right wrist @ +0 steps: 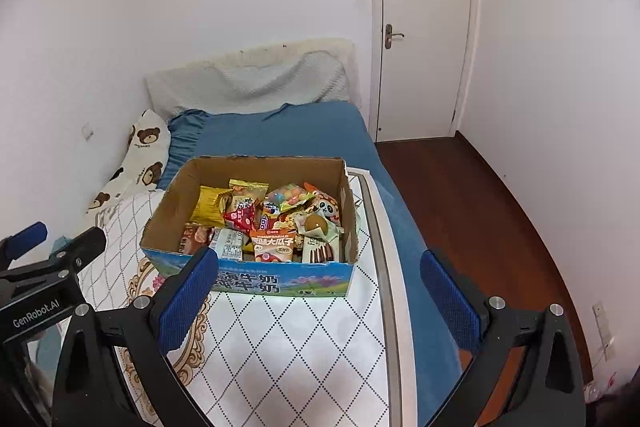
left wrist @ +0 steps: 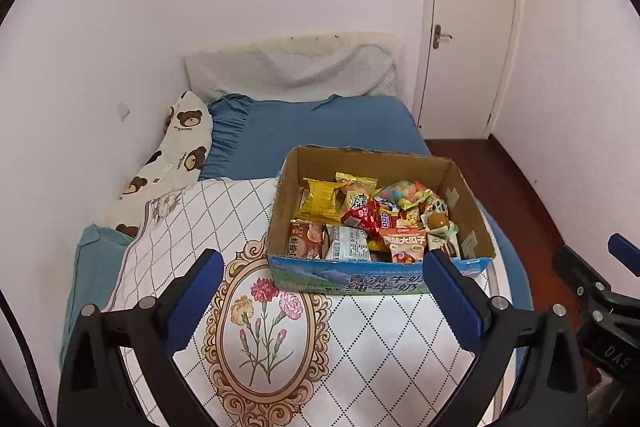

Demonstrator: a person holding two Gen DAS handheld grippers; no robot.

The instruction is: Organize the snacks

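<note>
I am holding both grippers spread, pinching nothing. Left gripper (left wrist: pixel 322 301): snack box (left wrist: pixel 348 277) sitting just ahead, right of center. Right gripper (right wrist: pixel 318 301): box sitting ahead, left of center.

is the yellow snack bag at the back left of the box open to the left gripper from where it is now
Probably yes: the left gripper is open and empty, the cardboard box has no lid, and the yellow bag lies on top, uncovered.

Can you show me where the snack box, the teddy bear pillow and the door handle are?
snack box (right wrist: pixel 280 281): right wrist view, blue front wall.
teddy bear pillow (left wrist: pixel 188 139): left wrist view, upper part.
door handle (right wrist: pixel 394 35): right wrist view, lever.
</note>
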